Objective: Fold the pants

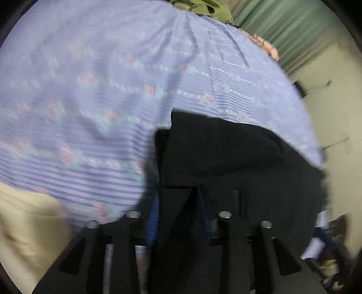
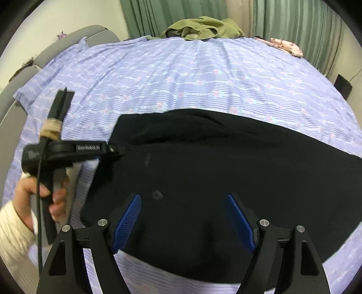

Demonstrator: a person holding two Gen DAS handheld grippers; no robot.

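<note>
The black pants (image 2: 226,162) lie spread across a bed with a purple flowered sheet (image 2: 181,74). My left gripper (image 1: 178,203) is shut on the left edge of the pants (image 1: 226,153) and holds the cloth bunched between its blue pads. From the right wrist view the left gripper (image 2: 117,150) reaches in from the left, held by a hand in a cream sleeve. My right gripper (image 2: 184,217) is open above the near part of the pants, with its blue pads (image 2: 127,219) on either side of the cloth and nothing held.
An olive green garment (image 2: 203,28) lies at the bed's far edge, and a pink patterned cloth (image 2: 287,46) at the far right corner. A grey headboard (image 2: 27,74) runs along the left. Green curtains (image 2: 294,20) hang behind. A dark speaker (image 2: 342,86) stands at right.
</note>
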